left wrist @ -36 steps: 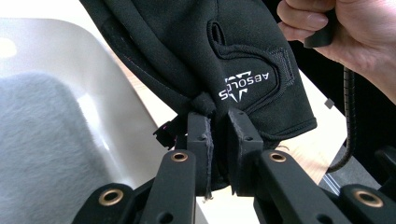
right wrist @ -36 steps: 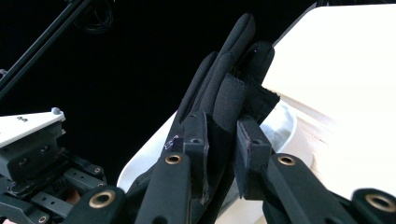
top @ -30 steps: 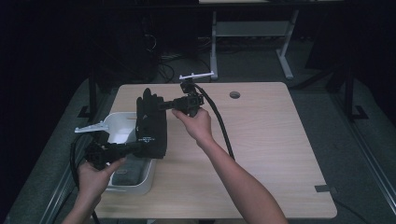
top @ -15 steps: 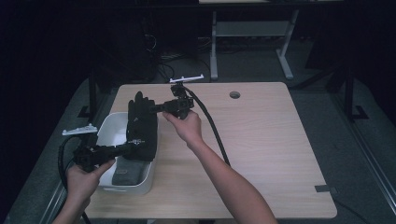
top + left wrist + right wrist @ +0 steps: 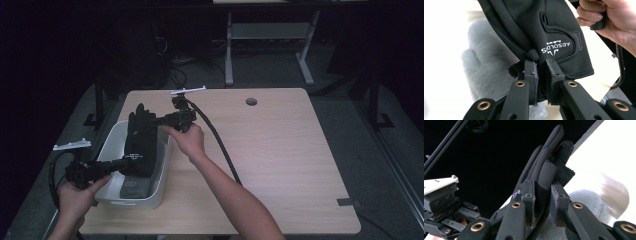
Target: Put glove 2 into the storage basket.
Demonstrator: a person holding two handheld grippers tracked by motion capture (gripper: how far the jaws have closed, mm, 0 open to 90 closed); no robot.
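Black glove (image 5: pixel 140 142) clamped at both ends by left gripper (image 5: pixel 541 75) and right gripper (image 5: pixel 543 195), poised over white bin (image 5: pixel 159 187) (grey mitten (image 5: pixel 486 65) already inside); lowering and release left.

The high view looks forward and down on the table (image 5: pixel 280 165) from afar; both gripper views sit close behind their jaws, sharing the glove (image 5: pixel 554 32).
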